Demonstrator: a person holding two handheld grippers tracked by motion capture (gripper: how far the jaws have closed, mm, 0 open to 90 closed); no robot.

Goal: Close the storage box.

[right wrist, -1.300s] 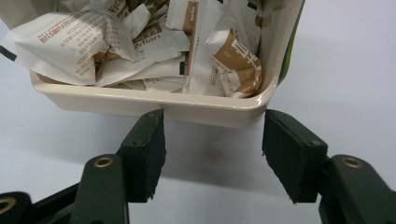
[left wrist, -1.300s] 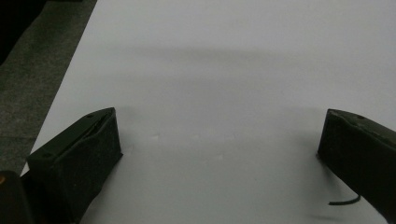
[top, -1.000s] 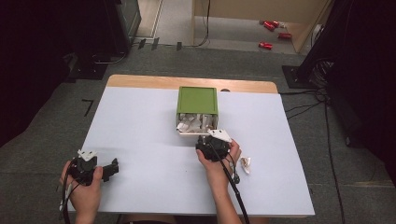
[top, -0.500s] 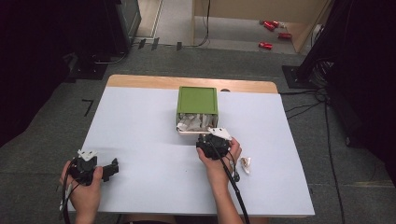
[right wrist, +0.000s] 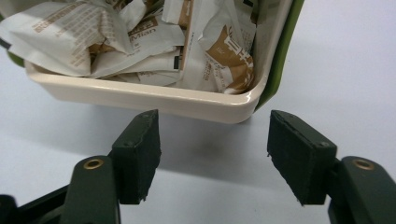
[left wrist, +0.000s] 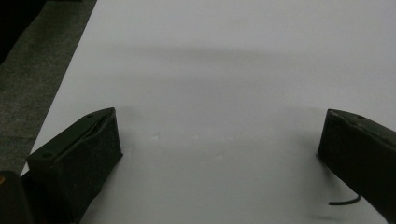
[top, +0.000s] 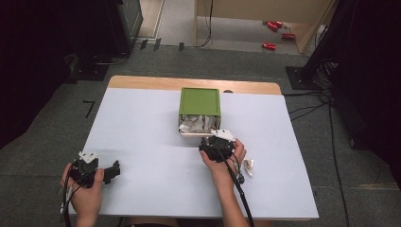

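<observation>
High view: right gripper [top: 213, 141], gaping like the left gripper [top: 115, 170], neared the box [top: 199, 105].

Box contents: your right gripper view cuts the green box [right wrist: 280, 51] off at the top and left, so you see just part of the packets [right wrist: 140, 42]; how many there are cannot be told.
Packet print: mostly too blurred and crumpled for you to read.
Box opening: from the high view the lid [top: 199, 100] hides most of the inside.
Left gripper [left wrist: 219, 154]: its view crops both jaws at the bottom, the right-hand one also at the frame's side.
Scrap near your right hand [top: 222, 158]: the small pale item [top: 248, 166] on the table [top: 142, 123] is too small to identify.
Red objects [top: 275, 33] on the far floor: too small to tell.
</observation>
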